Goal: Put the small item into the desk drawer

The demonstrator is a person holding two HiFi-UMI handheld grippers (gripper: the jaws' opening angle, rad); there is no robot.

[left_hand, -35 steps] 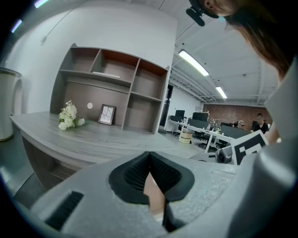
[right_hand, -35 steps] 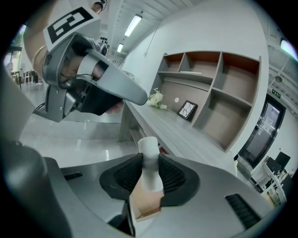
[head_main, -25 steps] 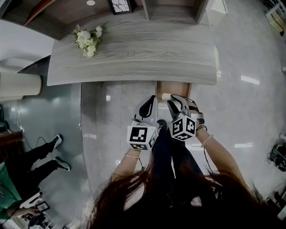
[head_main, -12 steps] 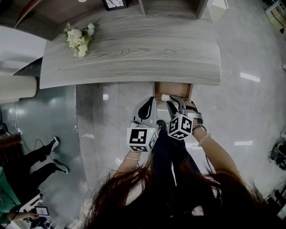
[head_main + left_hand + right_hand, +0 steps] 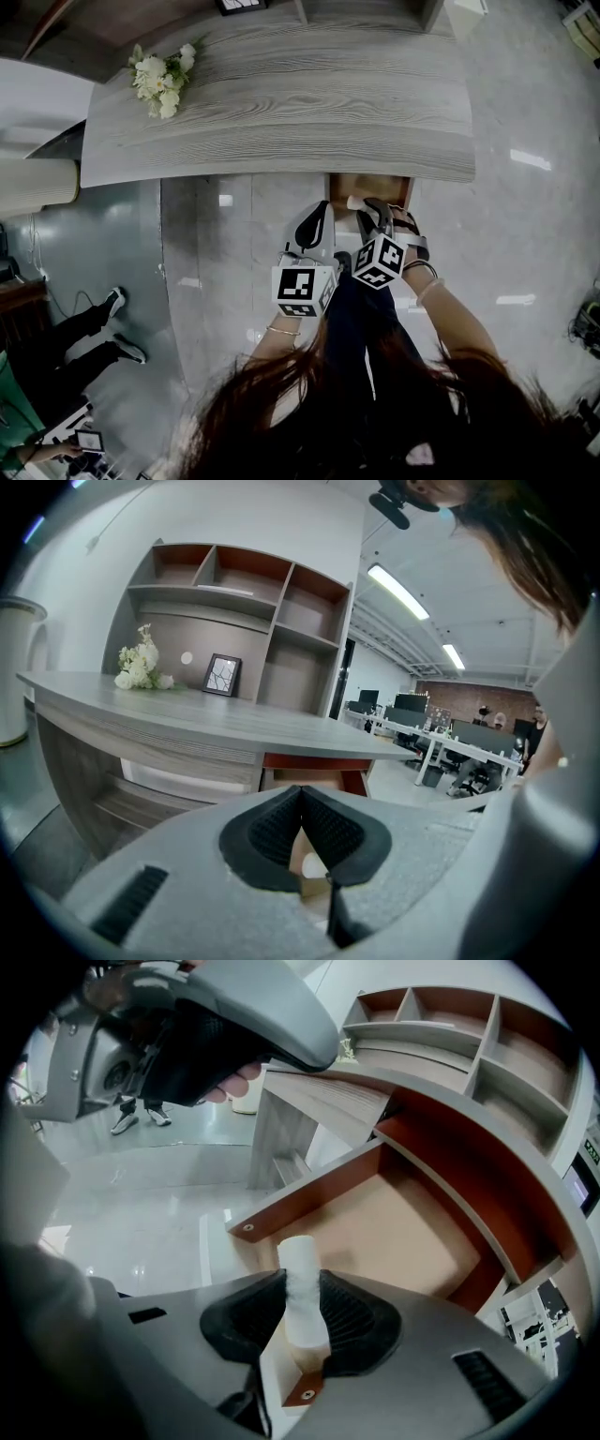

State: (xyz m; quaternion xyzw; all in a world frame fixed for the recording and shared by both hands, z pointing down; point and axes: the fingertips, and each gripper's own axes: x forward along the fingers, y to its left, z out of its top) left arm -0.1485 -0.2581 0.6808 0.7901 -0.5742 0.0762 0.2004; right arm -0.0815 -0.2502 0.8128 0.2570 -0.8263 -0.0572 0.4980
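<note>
Right tongs [image 5: 302, 1305] are clenched on the small white cylindrical item [image 5: 298, 1258], which stands upright between the pads, over the near edge of the open red-brown wooden drawer [image 5: 309, 1192]. The drawer projects from under the curved grey wood-grain desk [image 5: 281, 112]. Left tongs [image 5: 300, 797] are closed tip to tip, gripping nothing.

**Legible text:** none. The left marker cube [image 5: 302, 288] and right marker cube [image 5: 380, 262] bear only black-and-white square codes. A wall panel [image 5: 588, 1155] possibly carries print, too small to read.
</note>
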